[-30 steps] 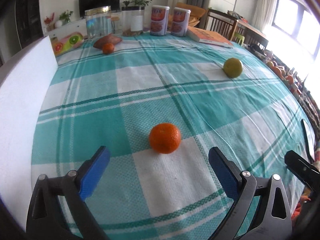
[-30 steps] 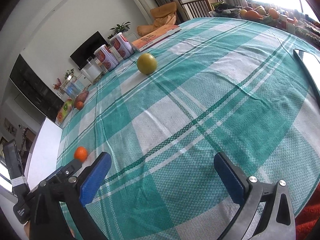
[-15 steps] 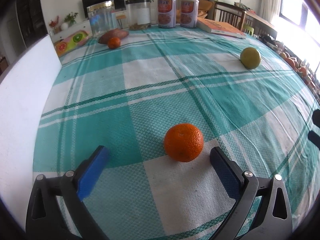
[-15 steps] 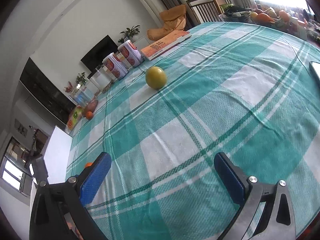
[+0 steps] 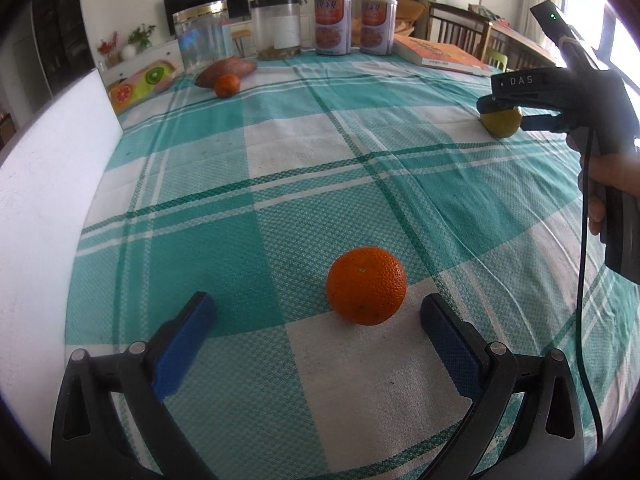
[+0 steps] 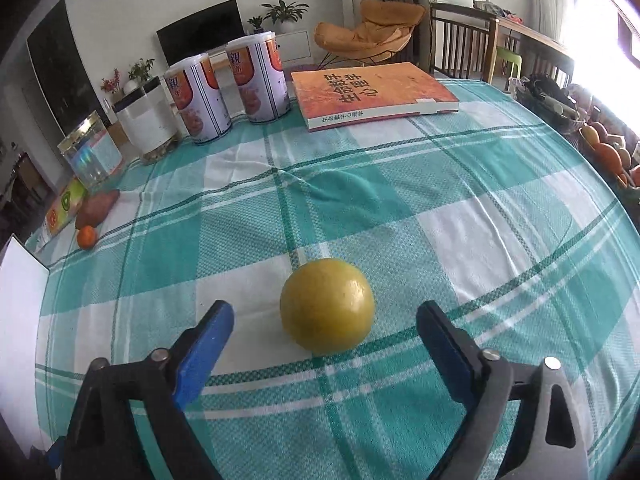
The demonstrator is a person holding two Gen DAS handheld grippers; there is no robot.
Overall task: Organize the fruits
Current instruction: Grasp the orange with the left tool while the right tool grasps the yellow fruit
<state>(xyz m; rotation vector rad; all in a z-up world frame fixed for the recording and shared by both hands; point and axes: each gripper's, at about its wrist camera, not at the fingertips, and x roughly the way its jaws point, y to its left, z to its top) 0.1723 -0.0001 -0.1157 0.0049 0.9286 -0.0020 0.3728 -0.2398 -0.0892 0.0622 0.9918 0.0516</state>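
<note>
A large orange (image 5: 366,292) lies on the teal checked tablecloth (image 5: 304,184), between the blue pads of my left gripper (image 5: 316,303). That gripper is open and the orange sits nearer its right pad, touching neither. A yellow-green round fruit (image 6: 327,306) rests between the fingers of my right gripper (image 6: 324,309). Its jaws are closing, and the pads still stand clear of the fruit on both sides. In the left wrist view the same yellow fruit (image 5: 502,126) shows at the far right, under the hand-held right gripper.
A small orange (image 5: 227,85) and a sweet potato (image 5: 226,70) lie at the back left. Two cans (image 6: 224,92), jars (image 5: 202,36) and an orange book (image 6: 372,92) line the far edge. A white board (image 5: 48,184) stands at the left. A fruit basket (image 6: 604,148) sits off the right edge.
My right gripper has swept across the table to the yellow fruit and now straddles it, and it has come into the left wrist view. The left gripper has barely moved.
</note>
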